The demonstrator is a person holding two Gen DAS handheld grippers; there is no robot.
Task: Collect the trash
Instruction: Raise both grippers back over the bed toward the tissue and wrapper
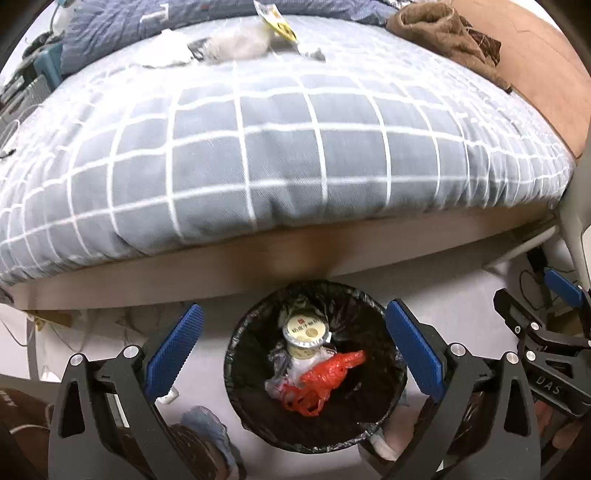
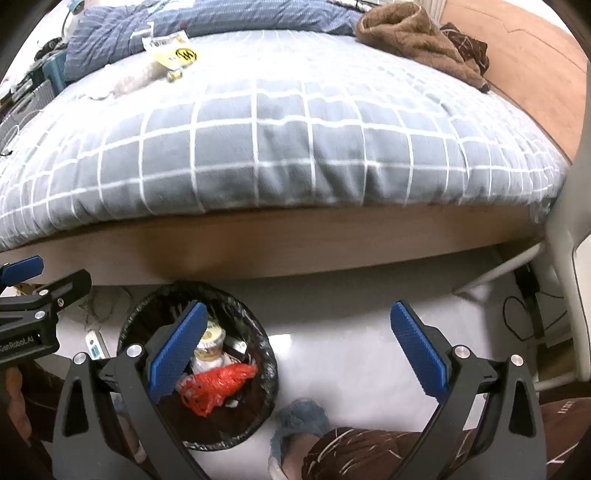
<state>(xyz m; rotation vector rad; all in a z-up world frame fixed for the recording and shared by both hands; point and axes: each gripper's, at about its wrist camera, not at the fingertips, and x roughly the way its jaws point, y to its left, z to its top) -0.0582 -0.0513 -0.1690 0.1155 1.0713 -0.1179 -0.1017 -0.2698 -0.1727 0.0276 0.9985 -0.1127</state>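
Observation:
A black-lined trash bin (image 1: pixel 240 354) (image 2: pixel 264 373) stands on the floor by the bed; inside lie a lidded cup (image 1: pixel 306 331) (image 2: pixel 211 345) and a crumpled red bag (image 1: pixel 321 384) (image 2: pixel 218 384). My left gripper (image 1: pixel 293 354) hangs open right above the bin, holding nothing. My right gripper (image 2: pixel 295 350) is open and empty too, with its left finger over the bin. On the far side of the bed lie a yellow-labelled wrapper (image 1: pixel 279 20) (image 2: pixel 175 53) and clear plastic scraps (image 1: pixel 236 46) (image 2: pixel 136 79).
The bed carries a grey checked duvet (image 1: pixel 280 147) (image 2: pixel 288 147), a blue blanket (image 2: pixel 207 22) and a brown towel (image 1: pixel 443 29) (image 2: pixel 410 33). A blue slipper (image 2: pixel 299 428) and a person's patterned trouser leg (image 2: pixel 369 454) are by the bin. Cables (image 2: pixel 524 317) lie at right.

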